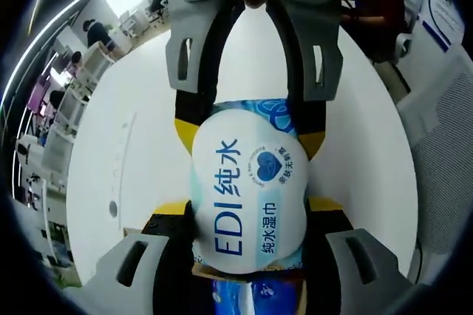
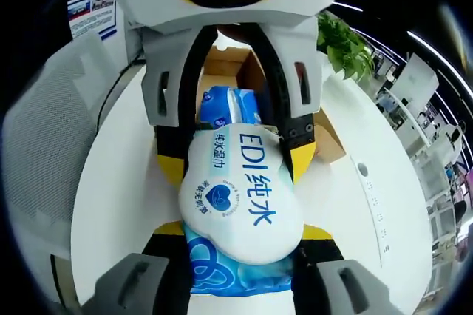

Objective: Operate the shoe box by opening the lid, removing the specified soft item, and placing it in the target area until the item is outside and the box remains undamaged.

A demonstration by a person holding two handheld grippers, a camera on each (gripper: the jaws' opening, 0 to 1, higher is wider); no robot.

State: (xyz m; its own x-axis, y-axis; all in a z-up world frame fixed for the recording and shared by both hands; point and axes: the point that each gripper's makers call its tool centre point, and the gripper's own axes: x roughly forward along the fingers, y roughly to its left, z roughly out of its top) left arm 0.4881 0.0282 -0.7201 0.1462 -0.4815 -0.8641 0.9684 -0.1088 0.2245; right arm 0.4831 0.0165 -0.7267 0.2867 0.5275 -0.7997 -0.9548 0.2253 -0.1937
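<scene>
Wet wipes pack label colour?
White oval label with blue lettering on the soft blue wet wipes pack; right gripper view.

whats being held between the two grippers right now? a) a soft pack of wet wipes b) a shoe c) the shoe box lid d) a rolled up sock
a: a white and blue wipes pack with printed lettering sits pinched between the right gripper and the left gripper facing it, while the open cardboard box lies behind on the white table.

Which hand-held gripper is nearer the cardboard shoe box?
Left. The left hand-held gripper is at the shoe box; the right hand-held gripper faces it across the wipes pack, farther out.
</scene>
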